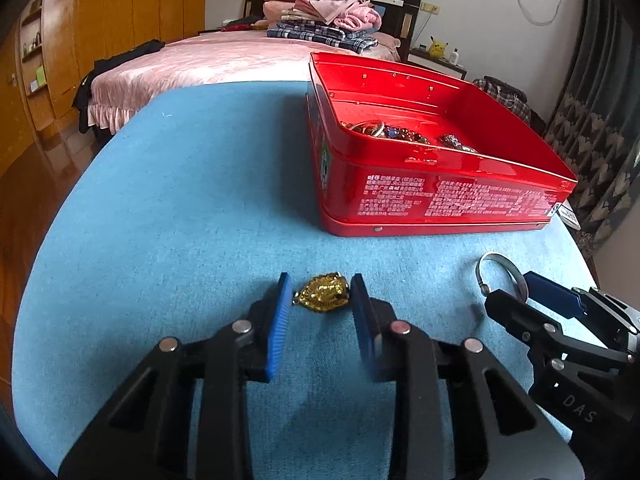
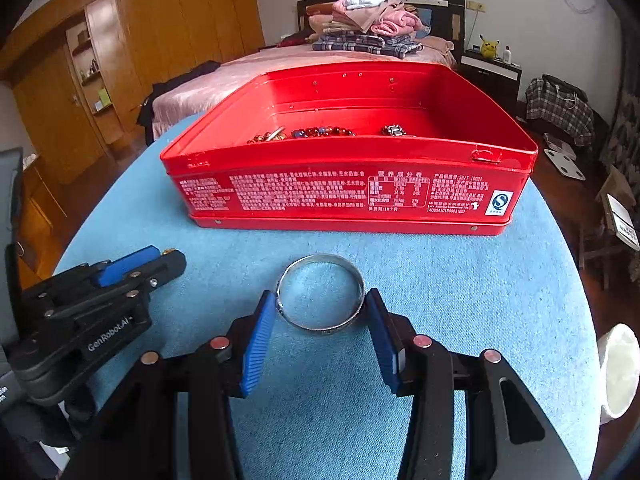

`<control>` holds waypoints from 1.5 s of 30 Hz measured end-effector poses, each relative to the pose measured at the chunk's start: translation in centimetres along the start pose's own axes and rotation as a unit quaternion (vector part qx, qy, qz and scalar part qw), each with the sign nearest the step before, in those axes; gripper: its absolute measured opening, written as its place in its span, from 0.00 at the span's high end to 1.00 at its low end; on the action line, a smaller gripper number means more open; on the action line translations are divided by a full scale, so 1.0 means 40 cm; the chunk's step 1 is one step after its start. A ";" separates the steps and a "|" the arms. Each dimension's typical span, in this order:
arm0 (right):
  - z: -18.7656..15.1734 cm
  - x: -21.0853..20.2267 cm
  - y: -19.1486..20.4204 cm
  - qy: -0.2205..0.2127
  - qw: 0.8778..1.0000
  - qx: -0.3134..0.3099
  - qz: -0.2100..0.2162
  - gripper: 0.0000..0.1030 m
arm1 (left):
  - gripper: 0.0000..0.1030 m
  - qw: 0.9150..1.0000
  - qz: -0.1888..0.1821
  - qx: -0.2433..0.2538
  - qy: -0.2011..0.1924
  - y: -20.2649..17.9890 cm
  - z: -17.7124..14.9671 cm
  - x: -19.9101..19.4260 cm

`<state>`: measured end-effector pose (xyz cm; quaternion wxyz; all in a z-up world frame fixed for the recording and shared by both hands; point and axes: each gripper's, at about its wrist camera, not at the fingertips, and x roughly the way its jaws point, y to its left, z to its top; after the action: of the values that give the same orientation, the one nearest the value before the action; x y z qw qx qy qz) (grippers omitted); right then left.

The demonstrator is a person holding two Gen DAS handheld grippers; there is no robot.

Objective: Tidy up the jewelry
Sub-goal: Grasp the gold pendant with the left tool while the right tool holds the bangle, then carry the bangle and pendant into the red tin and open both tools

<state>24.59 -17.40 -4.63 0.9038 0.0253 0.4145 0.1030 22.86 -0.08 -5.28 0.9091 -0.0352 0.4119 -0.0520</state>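
Observation:
A gold pendant [image 1: 324, 298] lies on the blue tablecloth [image 1: 180, 220], and my left gripper [image 1: 320, 286] is shut on it, a blue pad against each side. In the right wrist view a silver bangle [image 2: 320, 257] lies flat on the cloth, with my right gripper [image 2: 320, 300] shut on it across its width. The open red tin [image 2: 320, 192] stands just beyond both grippers, with beaded bracelets [image 2: 320, 133] and other pieces inside. My left gripper [image 2: 160, 258] shows at the left of that view. From the left wrist, the right gripper [image 1: 532, 292] and bangle [image 1: 496, 258] sit at lower right.
The round table's edge curves away on both sides, with wooden floor below. A white object [image 2: 618, 372] sits at the table's right edge. Behind the tin are a pink bed [image 1: 208, 60] piled with folded clothes and a wooden wardrobe [image 1: 100, 20] at the left.

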 end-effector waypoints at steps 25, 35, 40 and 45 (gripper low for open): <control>0.002 0.019 0.012 -0.011 1.000 -0.007 -0.001 0.54 | 0.73 1.000 0.001 -0.008 -0.013 0.004 -0.018 -0.020; -0.010 -0.030 -0.015 -0.026 1.000 0.002 0.006 0.54 | 0.73 1.000 0.001 -0.007 -0.024 -0.020 -0.029 -0.043; -0.018 -0.075 -0.024 -0.040 0.999 -0.002 0.003 0.54 | 0.73 0.999 -0.006 -0.002 -0.034 -0.039 -0.026 -0.065; -0.010 -0.111 -0.039 -0.055 0.999 0.000 0.001 0.54 | 0.73 0.999 -0.012 0.001 -0.050 -0.062 -0.010 -0.094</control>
<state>21.73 -19.86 -1.82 0.9250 0.0317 0.3646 0.1021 19.91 -2.06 -2.47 0.9279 -0.0414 0.3655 -0.0613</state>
